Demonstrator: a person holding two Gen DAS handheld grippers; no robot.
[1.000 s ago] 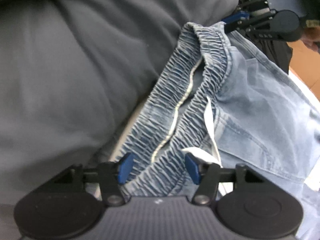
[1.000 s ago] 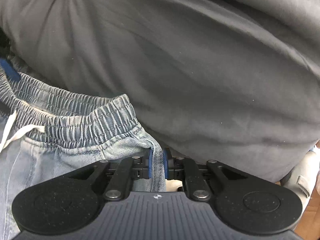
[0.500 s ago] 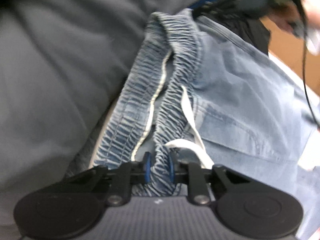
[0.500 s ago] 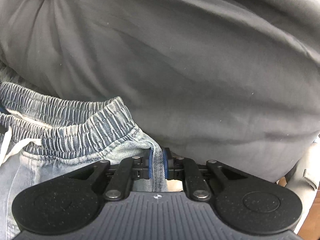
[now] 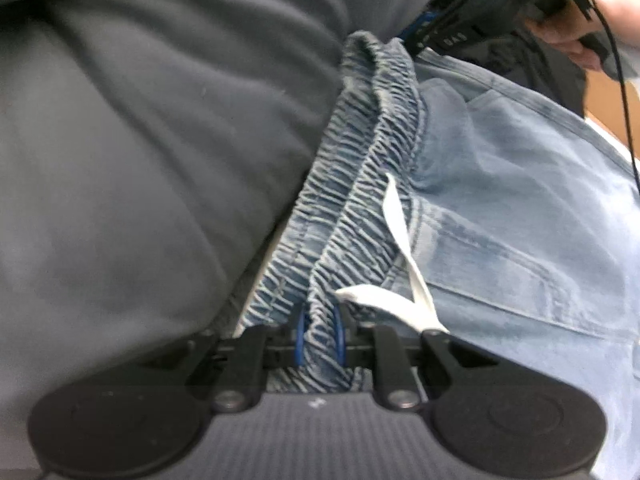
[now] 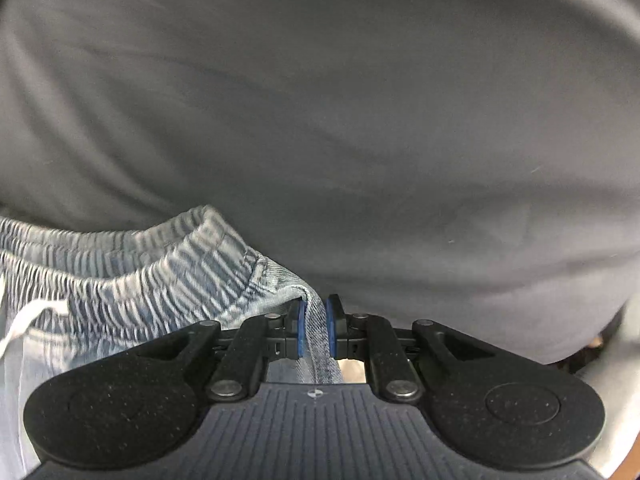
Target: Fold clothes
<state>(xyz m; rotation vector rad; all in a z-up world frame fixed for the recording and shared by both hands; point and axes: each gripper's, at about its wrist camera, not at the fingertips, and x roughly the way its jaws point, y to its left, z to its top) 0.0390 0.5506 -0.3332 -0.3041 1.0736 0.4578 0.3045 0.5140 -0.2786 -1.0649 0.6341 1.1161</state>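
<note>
A pair of light blue denim trousers (image 5: 520, 216) with a gathered elastic waistband (image 5: 352, 184) and a white drawstring (image 5: 404, 264) fills the left wrist view. My left gripper (image 5: 319, 338) is shut on one end of the waistband. The right gripper (image 5: 444, 28) shows at the far end of that band at the top right. In the right wrist view, my right gripper (image 6: 315, 330) is shut on the trousers' (image 6: 132, 280) corner just below the waistband. The trouser legs are out of sight.
A person's dark grey top (image 5: 152, 128) looms right behind the waistband and fills most of the right wrist view, grey top (image 6: 340, 112). A hand (image 5: 576, 36) holds the right gripper's handle, with a black cable (image 5: 624, 96) hanging from it. An orange-brown floor patch (image 5: 608, 100) shows beyond.
My left gripper's jaws closed on the waistband end, pinching it. The right gripper kept its grip and rolled a little, the waistband shifting left in its view.
</note>
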